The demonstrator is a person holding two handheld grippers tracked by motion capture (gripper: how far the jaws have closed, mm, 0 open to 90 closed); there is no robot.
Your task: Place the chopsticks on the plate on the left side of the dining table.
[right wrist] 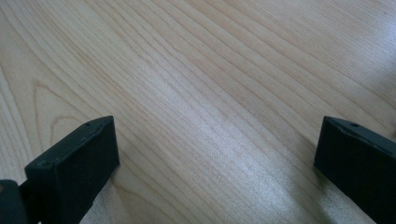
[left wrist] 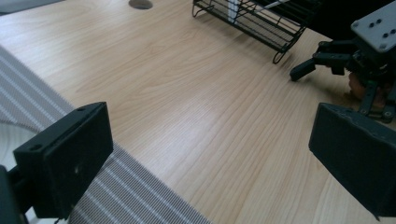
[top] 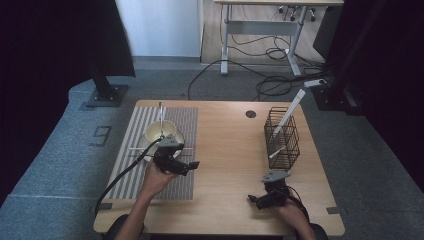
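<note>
- Left gripper (top: 192,165): jaws wide apart, empty, over striped mat (top: 130,130) beside bowl (top: 160,131).
- Right gripper (top: 252,199): jaws wide apart, empty, near wire basket (top: 282,140).

From my remote seat I see a wooden bench (top: 225,150) with a round cable hole (top: 251,114) near its far edge, standing on grey carpet (top: 360,150). Dark curtains (top: 45,75) close off both sides of the space. Behind the bench a pale wall panel (top: 160,27) catches soft daylight, and beside it a second desk (top: 265,25) on a grey metal frame stands on light wood flooring. Black cables (top: 270,82) loop across the carpet below that desk. A black stand with a flat base plate (top: 106,95) sits at the far left, and another dark base (top: 332,97) sits at the far right.
</note>
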